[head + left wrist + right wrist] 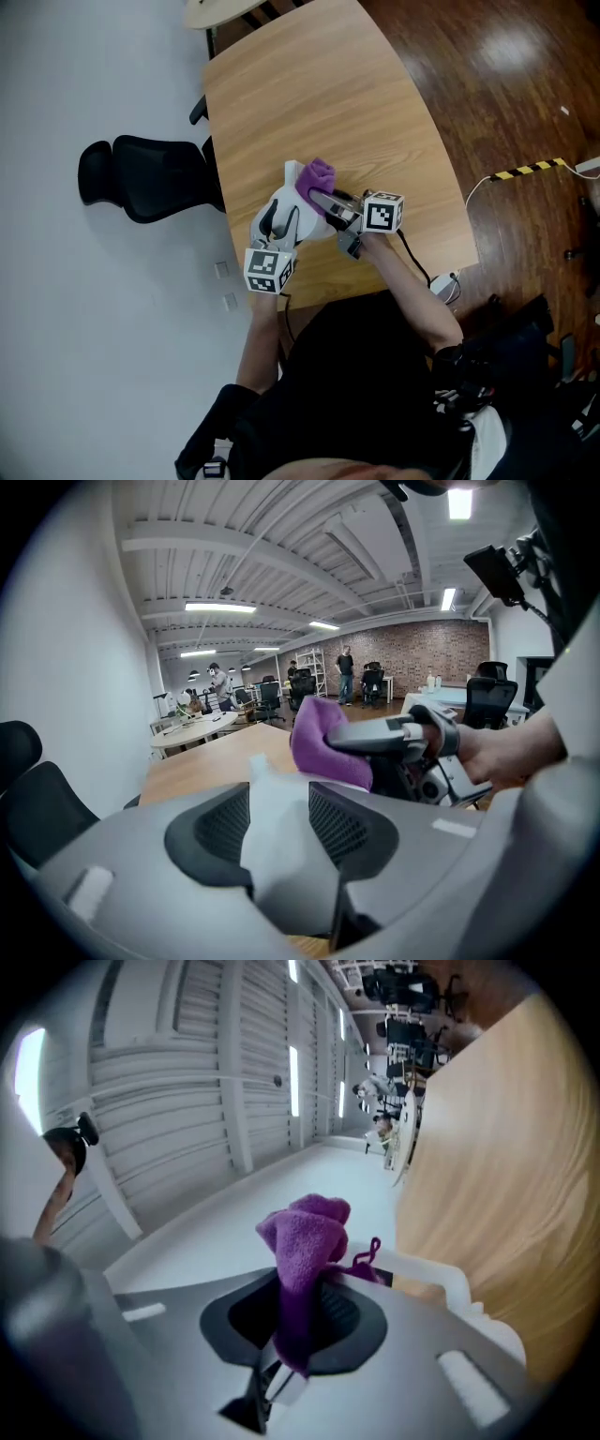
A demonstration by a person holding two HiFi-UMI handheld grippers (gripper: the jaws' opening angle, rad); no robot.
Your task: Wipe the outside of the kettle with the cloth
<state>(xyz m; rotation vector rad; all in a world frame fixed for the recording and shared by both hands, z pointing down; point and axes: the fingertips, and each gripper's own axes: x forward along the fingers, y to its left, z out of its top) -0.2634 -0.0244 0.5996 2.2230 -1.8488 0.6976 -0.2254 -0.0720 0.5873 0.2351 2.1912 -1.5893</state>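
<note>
Black office chair [141, 178]: off the left edge of the wooden table [309, 84], well apart from both grippers.

Left gripper [281, 822]: fingers clenched on a white part of the kettle [291, 187], which fills the gap between the two pads. Which part of the kettle this is cannot be told. The kettle body sits over the table near its front edge, just ahead of the left fingertips.

Purple cloth [323, 742]: against the top of the kettle, beyond the left fingers and slightly to their right.

Right gripper [302, 1316]: fingers clamped on the cloth. A bunched fold stands out past the tips. White kettle surface lies just beside these tips, on their right in the right gripper view.
</note>
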